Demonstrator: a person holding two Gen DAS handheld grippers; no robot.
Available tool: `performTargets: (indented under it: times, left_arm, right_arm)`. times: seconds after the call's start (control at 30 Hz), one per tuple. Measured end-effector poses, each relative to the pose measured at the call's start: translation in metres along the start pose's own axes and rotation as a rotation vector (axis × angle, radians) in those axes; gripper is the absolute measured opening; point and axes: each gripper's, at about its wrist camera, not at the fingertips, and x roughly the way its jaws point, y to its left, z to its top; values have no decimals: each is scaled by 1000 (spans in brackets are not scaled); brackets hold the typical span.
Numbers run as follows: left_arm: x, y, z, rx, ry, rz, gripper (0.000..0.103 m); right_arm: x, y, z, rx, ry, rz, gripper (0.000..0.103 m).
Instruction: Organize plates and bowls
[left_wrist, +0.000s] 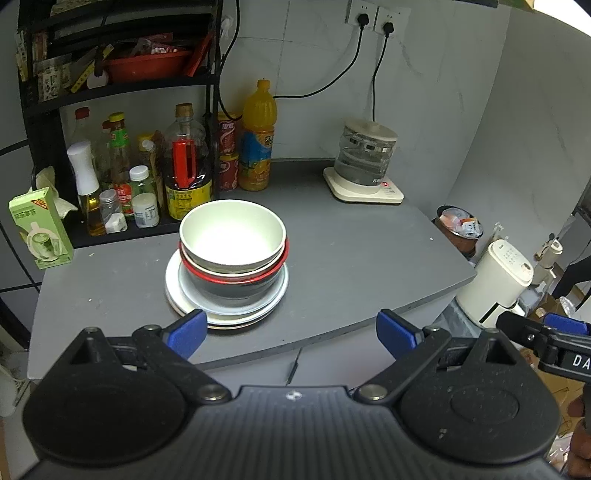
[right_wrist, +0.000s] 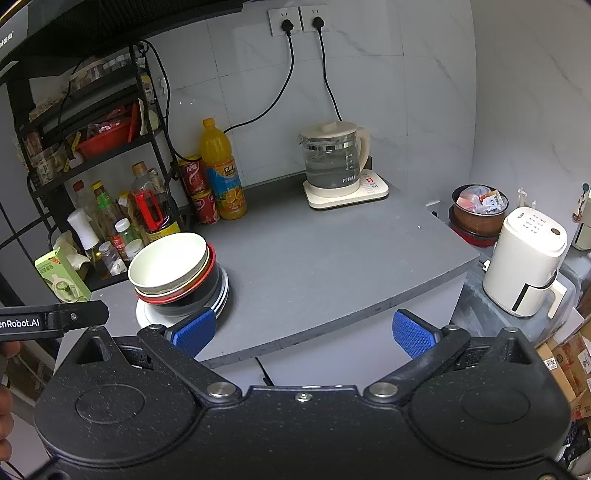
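Bowls (left_wrist: 232, 251) sit nested on plates (left_wrist: 225, 314), rigid, slick, breakable; both your claws (left_wrist: 291, 332) (right_wrist: 303, 332) gape wide, so pinch the top rim.

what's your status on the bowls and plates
Left gripper open, empty. Right gripper open, empty. Bowls nested on plates, untouched. Nothing in the way.

A grey countertop (left_wrist: 332, 258) carries a stack of white plates (left_wrist: 221, 314) near its front edge (bowls are nested on top). Behind the stack, a black wire rack (left_wrist: 40, 122) stands at the back left, crowded with bottles. Beside it sit an orange drink bottle (left_wrist: 258, 136) and two stacked red cans (left_wrist: 227, 155). A glass kettle (right_wrist: 334, 158) rests on its cream base (right_wrist: 347, 194) toward the back right. A green carton (left_wrist: 38, 229) stands at the left edge.
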Motion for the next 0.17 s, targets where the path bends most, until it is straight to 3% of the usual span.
performTargets:
  times: [0.17]
  left_arm:
    - [1, 1, -2, 11, -2, -3, 97]
  right_arm:
    - [3, 2, -2, 0, 12, 0, 103]
